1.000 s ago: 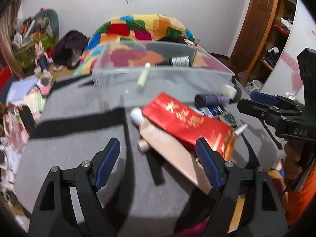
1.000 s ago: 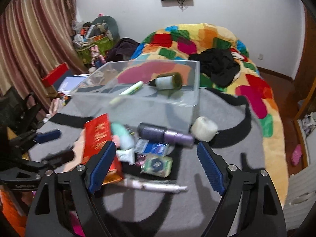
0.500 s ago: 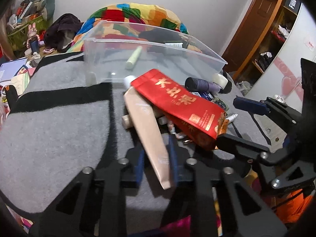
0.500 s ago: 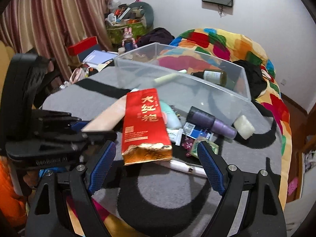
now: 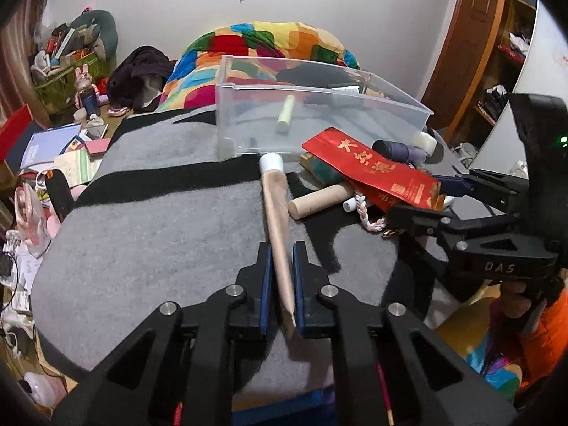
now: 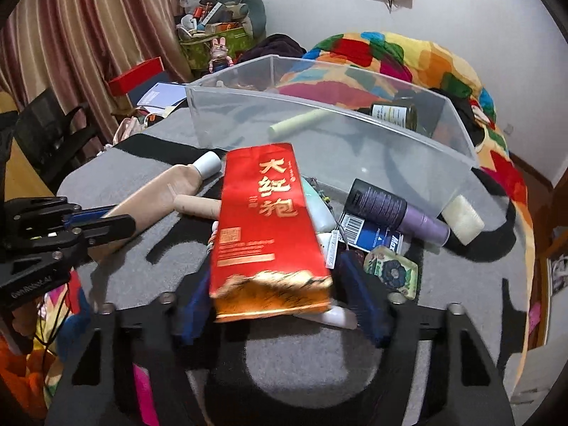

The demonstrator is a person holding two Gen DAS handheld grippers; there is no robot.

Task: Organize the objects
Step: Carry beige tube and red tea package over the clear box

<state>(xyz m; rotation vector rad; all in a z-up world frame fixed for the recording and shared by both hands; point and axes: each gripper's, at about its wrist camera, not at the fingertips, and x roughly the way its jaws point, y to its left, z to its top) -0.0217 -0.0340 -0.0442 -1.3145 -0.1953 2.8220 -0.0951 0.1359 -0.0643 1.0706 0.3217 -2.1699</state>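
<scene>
Now we have our left hand-held gripper (image 5: 280, 284) clamped on the beige tube (image 5: 275, 209), our right hand-held gripper (image 6: 280, 301) pinching the red packet (image 6: 264, 227); beyond both, the clear bin (image 6: 319, 135) sits on the tabletop (image 5: 142, 245)

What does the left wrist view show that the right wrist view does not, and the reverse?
Only the left wrist view shows the left gripper from behind, shut on the flat end of the beige tube. Only the right wrist view shows the green tin and the dark bottle in the bin. Both show the red packet, the clear bin and the pale stick inside it.
</scene>
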